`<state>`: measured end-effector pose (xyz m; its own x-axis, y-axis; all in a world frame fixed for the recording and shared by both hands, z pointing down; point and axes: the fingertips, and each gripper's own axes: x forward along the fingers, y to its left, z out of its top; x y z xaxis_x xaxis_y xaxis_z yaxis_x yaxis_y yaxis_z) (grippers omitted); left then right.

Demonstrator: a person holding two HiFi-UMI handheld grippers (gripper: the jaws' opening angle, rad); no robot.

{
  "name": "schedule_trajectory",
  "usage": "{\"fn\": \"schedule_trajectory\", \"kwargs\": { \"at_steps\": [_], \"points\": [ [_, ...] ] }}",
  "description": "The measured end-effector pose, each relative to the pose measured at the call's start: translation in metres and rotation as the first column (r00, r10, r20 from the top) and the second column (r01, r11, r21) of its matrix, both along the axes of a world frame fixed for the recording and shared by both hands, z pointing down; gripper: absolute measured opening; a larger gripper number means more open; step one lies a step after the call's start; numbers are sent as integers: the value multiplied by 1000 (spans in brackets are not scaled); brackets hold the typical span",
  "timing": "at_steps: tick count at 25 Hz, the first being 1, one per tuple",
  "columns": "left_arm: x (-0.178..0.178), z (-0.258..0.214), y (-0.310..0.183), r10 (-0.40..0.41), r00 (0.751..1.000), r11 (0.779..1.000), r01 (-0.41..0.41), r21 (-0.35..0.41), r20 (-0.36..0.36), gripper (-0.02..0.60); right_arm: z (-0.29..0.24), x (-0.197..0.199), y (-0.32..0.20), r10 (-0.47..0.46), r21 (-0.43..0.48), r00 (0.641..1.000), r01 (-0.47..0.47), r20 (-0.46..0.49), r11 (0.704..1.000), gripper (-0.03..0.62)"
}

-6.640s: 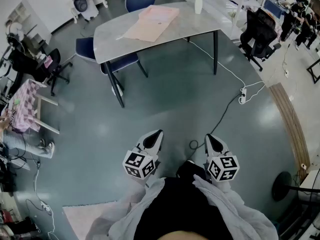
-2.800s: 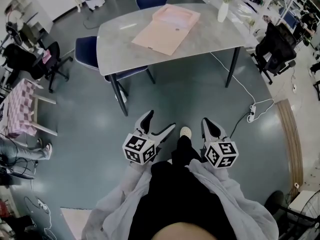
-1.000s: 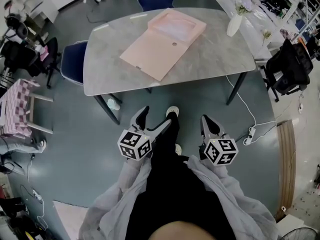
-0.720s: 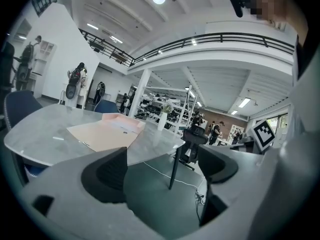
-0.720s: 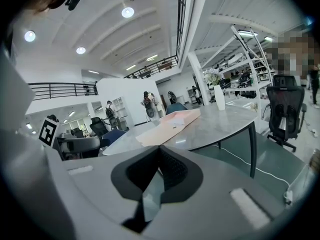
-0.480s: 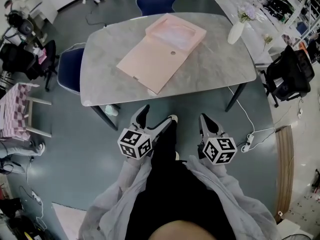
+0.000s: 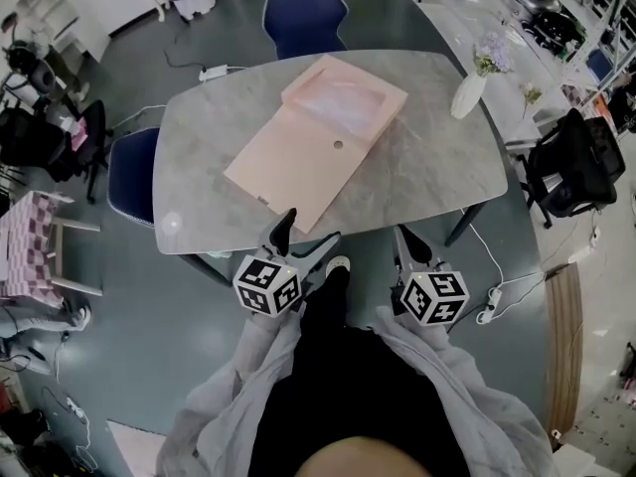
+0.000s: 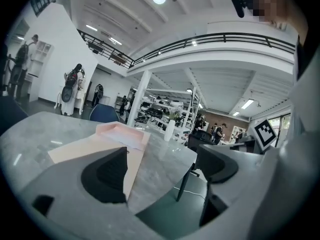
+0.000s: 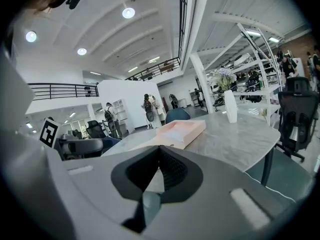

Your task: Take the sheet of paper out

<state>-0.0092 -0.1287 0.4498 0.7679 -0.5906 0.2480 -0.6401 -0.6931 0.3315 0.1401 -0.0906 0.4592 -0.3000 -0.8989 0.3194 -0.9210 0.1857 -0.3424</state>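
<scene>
A pink box file (image 7: 313, 142) lies open on the grey table (image 7: 437, 177): its flat lid faces me, and its tray (image 7: 346, 97) at the far side holds a pale sheet of paper. My left gripper (image 7: 310, 229) is open and empty at the table's near edge, just short of the lid's corner. My right gripper (image 7: 402, 237) is at the same edge, further right, with its jaws shut on nothing. The file (image 8: 107, 141) lies ahead of the open left gripper (image 8: 162, 169) in the left gripper view. Beyond the shut right gripper (image 9: 159, 148), the file (image 9: 175, 131) shows in the right gripper view.
A white vase with flowers (image 7: 467, 92) stands on the table's right side. Blue chairs stand behind the table (image 7: 303, 13) and at its left (image 7: 129, 172). A black office chair (image 7: 571, 167) stands right of the table, and a power strip (image 7: 489, 311) lies on the floor nearby.
Both grippers have moved forward together, from over the floor to the table's near edge. The table and file now lie closer. Neither gripper's jaws changed.
</scene>
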Motion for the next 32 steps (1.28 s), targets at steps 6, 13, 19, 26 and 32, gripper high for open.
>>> {"fn": "schedule_trajectory", "kwargs": {
  "at_steps": [6, 13, 19, 26, 32],
  "points": [
    [12, -3, -51, -6, 999, 1000, 5, -24, -36, 436, -4, 7, -52, -10, -4, 1000, 10, 0, 1000, 9],
    [16, 7, -100, -17, 998, 997, 13, -75, -58, 436, 0, 17, -103, 1, -20, 1000, -1, 5, 1000, 9],
    [17, 14, -143, -45, 994, 991, 32, -126, -104, 431, 6, 28, -140, 24, -32, 1000, -24, 6, 999, 9],
    [18, 27, -183, -35, 995, 990, 22, -140, -91, 428, 9, 31, -178, 35, -30, 999, -35, -6, 999, 9],
    [25, 38, -205, -10, 995, 988, -6, -157, -99, 426, 10, 32, -197, 19, -29, 999, -20, -43, 999, 9]
  ]
}}
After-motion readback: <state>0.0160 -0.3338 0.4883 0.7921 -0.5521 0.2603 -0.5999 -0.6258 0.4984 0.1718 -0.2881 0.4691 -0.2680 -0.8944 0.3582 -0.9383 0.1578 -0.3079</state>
